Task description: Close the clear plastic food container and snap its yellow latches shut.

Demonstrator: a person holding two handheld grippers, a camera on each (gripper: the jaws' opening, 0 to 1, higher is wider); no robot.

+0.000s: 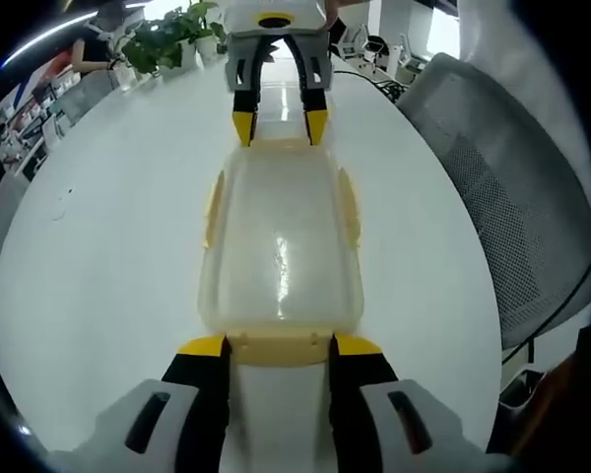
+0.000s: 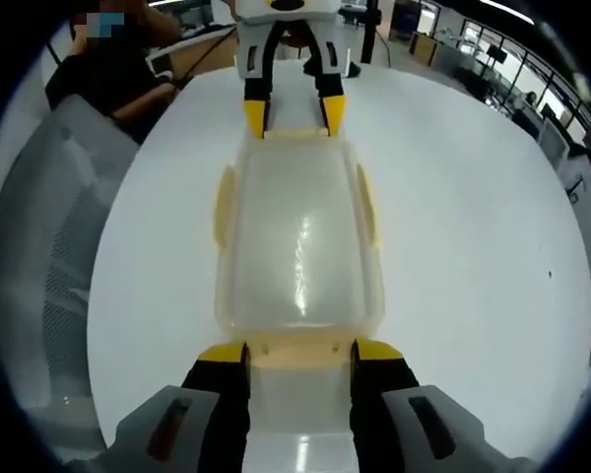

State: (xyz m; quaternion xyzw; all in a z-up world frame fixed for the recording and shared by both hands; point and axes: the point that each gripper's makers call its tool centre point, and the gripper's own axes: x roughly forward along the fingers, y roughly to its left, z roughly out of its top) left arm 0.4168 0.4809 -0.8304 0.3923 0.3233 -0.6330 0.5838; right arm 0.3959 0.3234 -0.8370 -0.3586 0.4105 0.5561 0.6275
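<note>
A clear plastic food container (image 1: 281, 251) lies lengthwise in the middle of a white table (image 1: 108, 256), its lid already on top. In the left gripper view, the left gripper (image 1: 278, 347) rises from the bottom of the frame, its yellow-tipped jaws spread about as wide as the yellow end latch (image 1: 279, 347) at the near short end; the tips sit at the latch's two corners, though whether they press it cannot be told. At the top centre of that frame, the right gripper (image 1: 279, 126) meets the far short end the same way, jaws apart.

The right gripper view mirrors this: the container (image 2: 297, 241) fills the centre, the right gripper (image 2: 298, 353) frames its near latch (image 2: 300, 350) from the bottom, and the left gripper (image 2: 294, 116) stands at the top. Side latches (image 1: 214, 205) show along both long edges, seemingly not yet folded down.

To do this step well, push both ends evenly so the box does not slide, then roll each latch over the rim until it seats. A grey mesh chair (image 1: 502, 187) sits at the right of the left gripper view.
</note>
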